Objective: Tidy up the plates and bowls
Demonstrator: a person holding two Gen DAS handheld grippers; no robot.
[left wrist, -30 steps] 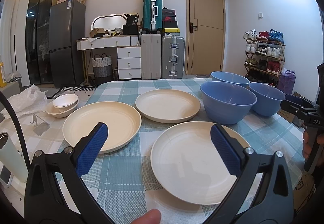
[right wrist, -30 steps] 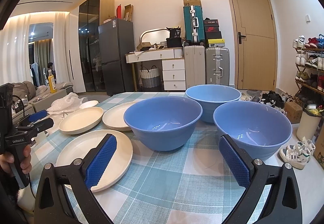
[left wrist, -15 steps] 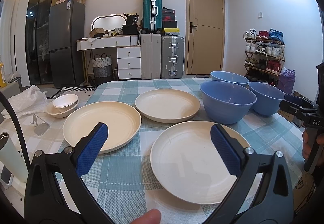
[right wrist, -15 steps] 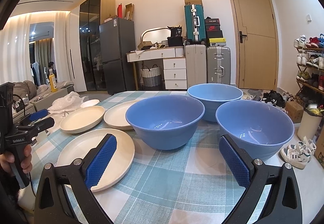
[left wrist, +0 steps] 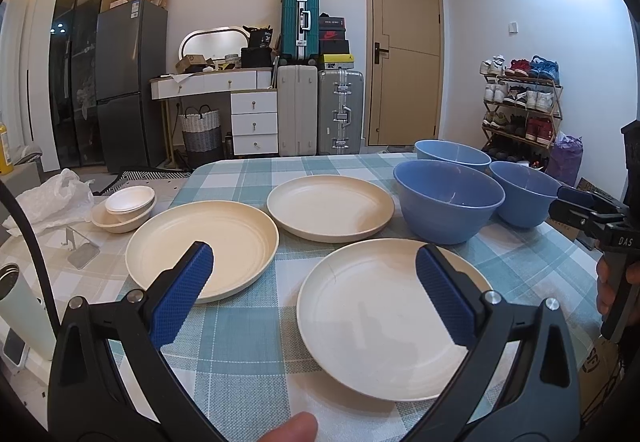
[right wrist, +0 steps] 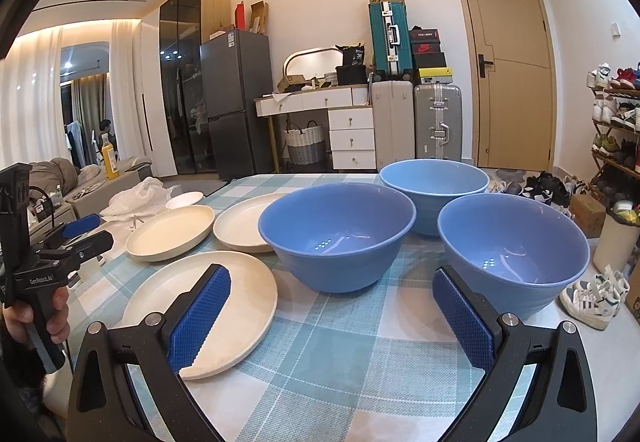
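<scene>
While both grippers' fingers gape wide, three blue bowls sit empty.

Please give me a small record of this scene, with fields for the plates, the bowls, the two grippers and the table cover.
plates: three cream plates, laid singly, none stacked
bowls: three blue bowls, upright, side by side
left gripper: open, holds nothing
right gripper: open, holds nothing
table cover: teal and white checked cloth

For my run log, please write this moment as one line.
left gripper: open, empty | right gripper: open, empty | three round cream plates, three blue bowls: unstacked
</scene>
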